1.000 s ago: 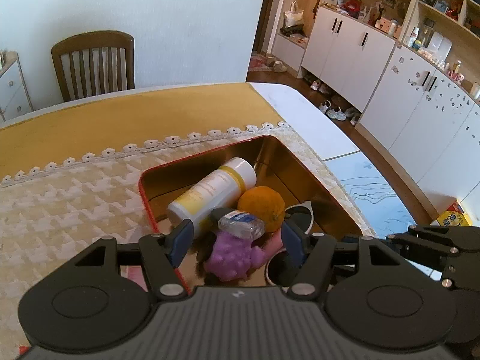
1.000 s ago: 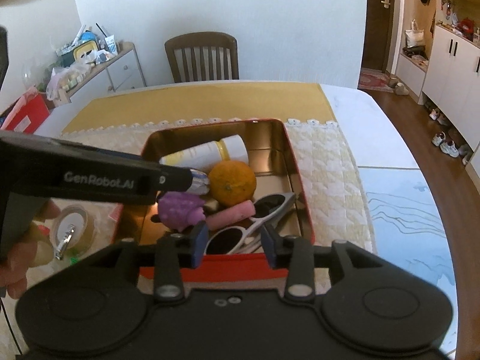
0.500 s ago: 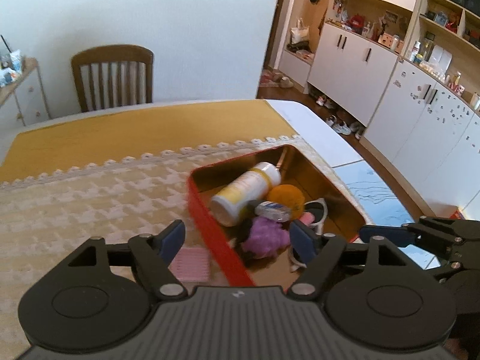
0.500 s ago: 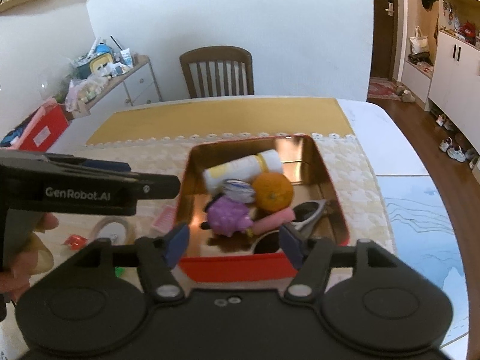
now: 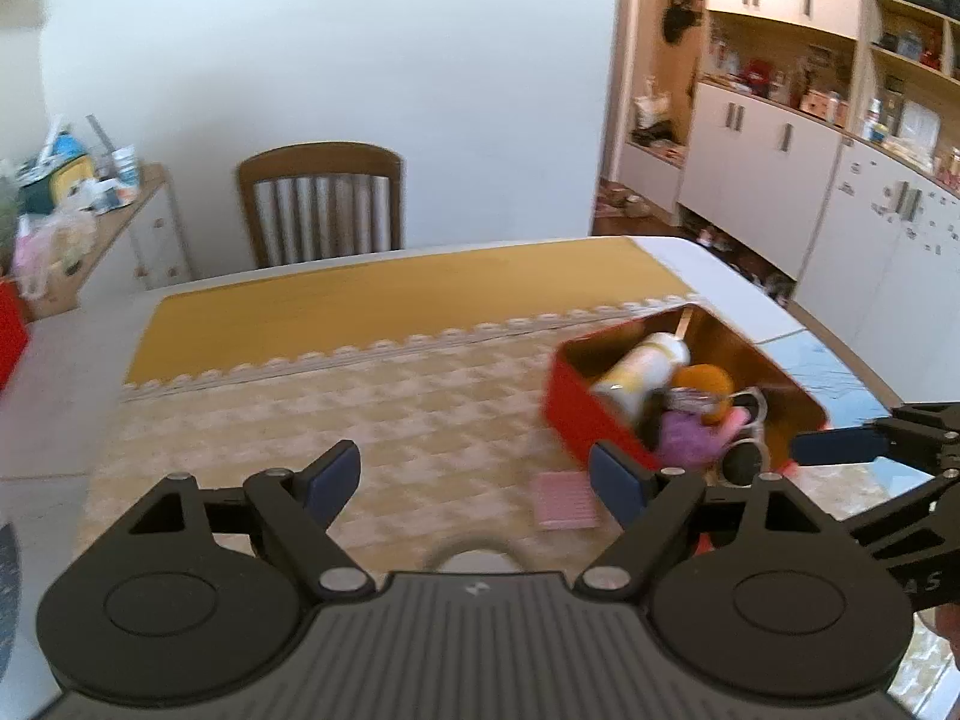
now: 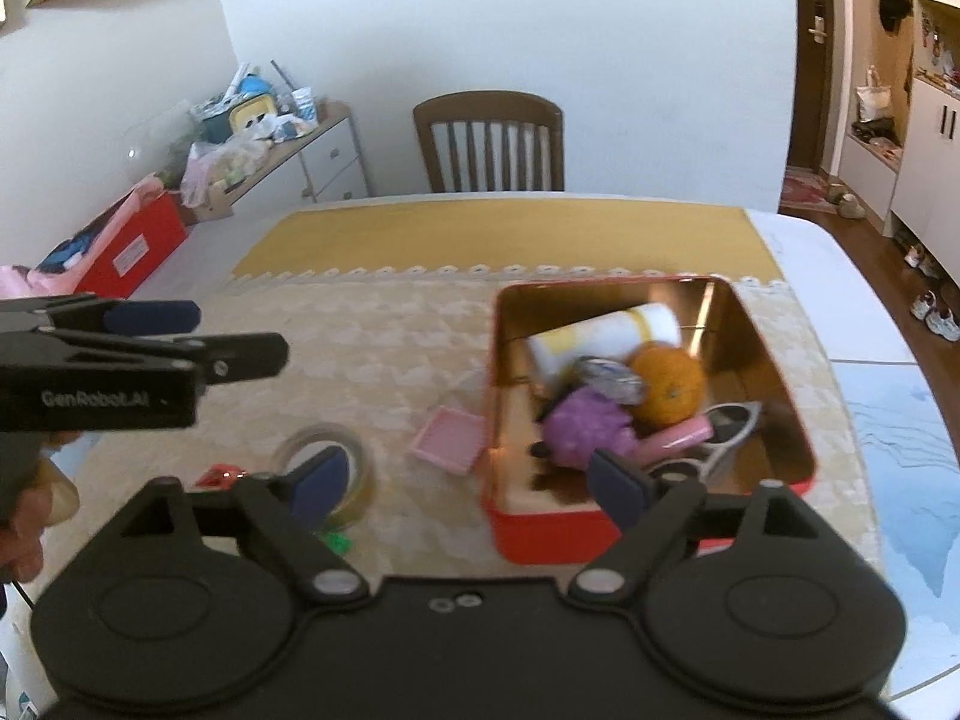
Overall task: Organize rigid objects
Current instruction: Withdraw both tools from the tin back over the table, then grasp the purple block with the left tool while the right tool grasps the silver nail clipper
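Rigid objects are mostly piled in the red tin already, which sits on the right side of the desk on the pale patterned cloth. Inside it a white and yellow bottle lies on its side along the back, with an orange, a purple knobbly toy, a pink stick, a crinkly silver packet and what look like sunglasses heaped in front. Everything seems dropped in rather than lined up, so the tin reads as the collection spot.

A few bits are not in yet: a small pink tray just beside the tin's left wall, a roll of tape near it, plus something red and something green close to the front edge, both too blurry to name.

Both tongs have just been opening, with nothing between them. The left tongs hang released over bare cloth, well left of the tin. The right tongs hang released too, between the tape roll and the tin's front. My guess is they're lining up for the leftovers on the cloth.

Only readable writing is "GenRobot.AI" in white on the side of the left tool in the right wrist view. The bottle label is too smeared to read.
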Available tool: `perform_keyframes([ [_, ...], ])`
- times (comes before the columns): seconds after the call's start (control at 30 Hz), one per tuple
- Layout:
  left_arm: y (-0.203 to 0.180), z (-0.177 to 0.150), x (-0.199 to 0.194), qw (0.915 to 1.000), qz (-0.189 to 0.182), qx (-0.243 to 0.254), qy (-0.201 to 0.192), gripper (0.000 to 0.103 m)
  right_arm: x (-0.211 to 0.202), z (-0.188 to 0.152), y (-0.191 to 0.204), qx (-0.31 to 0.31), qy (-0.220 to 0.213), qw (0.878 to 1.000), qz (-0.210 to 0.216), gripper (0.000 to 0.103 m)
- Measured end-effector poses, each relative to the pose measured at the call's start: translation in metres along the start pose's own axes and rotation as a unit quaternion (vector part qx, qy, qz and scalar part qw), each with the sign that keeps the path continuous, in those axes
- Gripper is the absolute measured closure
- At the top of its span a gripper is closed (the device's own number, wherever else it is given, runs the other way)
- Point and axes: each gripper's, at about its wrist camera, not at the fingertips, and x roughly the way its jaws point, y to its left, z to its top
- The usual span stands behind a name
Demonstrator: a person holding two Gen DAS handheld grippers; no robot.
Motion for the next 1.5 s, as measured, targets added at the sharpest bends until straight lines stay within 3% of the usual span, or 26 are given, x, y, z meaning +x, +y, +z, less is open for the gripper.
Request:
perform_keyframes([
  [0.13, 0.03, -0.008, -0.006, 0.9995, 0.016, -0.025, -0.002, 0.017, 0.008, 0.0, 0.018, -0.006, 0.004, 1.0, 0.007, 0.007],
  [0.5, 0.118, -0.033, -0.005, 0.9944, 0.064, -0.081, 0.021, 0.017, 0.035, -0.007, 0.064, -0.026, 0.029, 0.999, 0.006, 0.007],
  [0.63, 0.154, -0.032, -0.008, 0.9937, 0.086, -0.068, 0.024, 0.017, 0.045, -0.01, 0.076, -0.027, 0.038, 0.999, 0.004, 0.007],
  [0.9, 0.226, -0.04, -0.01, 0.9889, 0.136, -0.05, 0.035, 0.017, 0.06, -0.012, 0.092, -0.034, 0.054, 0.998, -0.006, 0.017],
  [1.13, 0.23, -0.078, 0.025, 0.9863, 0.131, -0.058, 0.082, 0.017, 0.071, -0.014, 0.099, -0.037, 0.072, 0.997, -0.019, 0.03],
  [1.5, 0.22, -0.088, 0.055, 0.9886, 0.116, -0.037, 0.089, 0.018, 0.082, -0.017, 0.102, -0.033, 0.092, 0.995, -0.022, 0.055],
])
